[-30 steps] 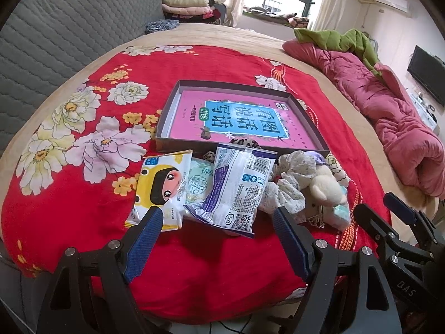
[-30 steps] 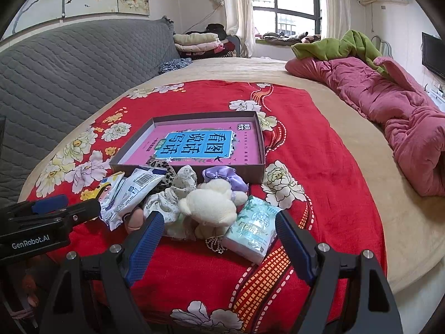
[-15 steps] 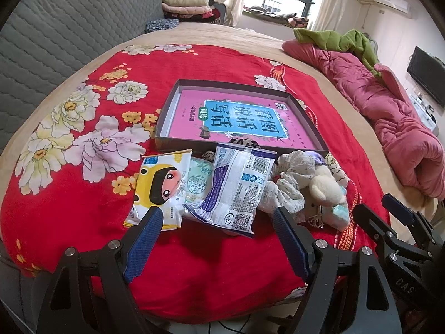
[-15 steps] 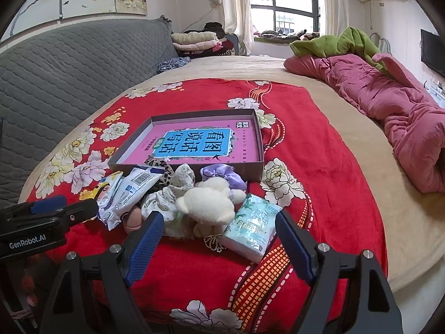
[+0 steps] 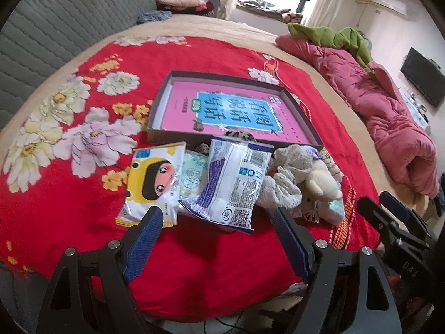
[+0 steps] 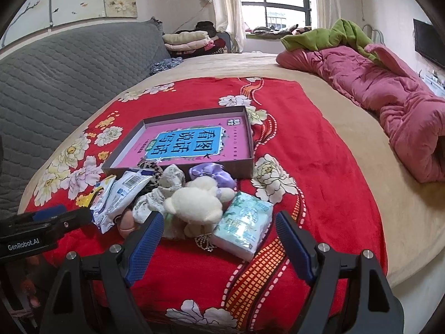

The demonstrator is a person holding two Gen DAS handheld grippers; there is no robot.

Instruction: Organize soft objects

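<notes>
A pile of soft things lies on the red floral blanket in front of a shallow box with a pink book inside. The pile holds a yellow cartoon wipes pack, a white and purple packet, a cream plush toy, lace cloth, a purple scrunchie and a green tissue pack. My left gripper is open and empty just short of the packets. My right gripper is open and empty just short of the plush toy and tissue pack.
A grey quilted headboard runs along the left. A pink quilt with a green blanket lies on the right of the bed. Folded clothes are stacked by the window. The bed's front edge is under both grippers.
Both grippers have crept slightly nearer to the pile. Nothing on the bed has moved.
</notes>
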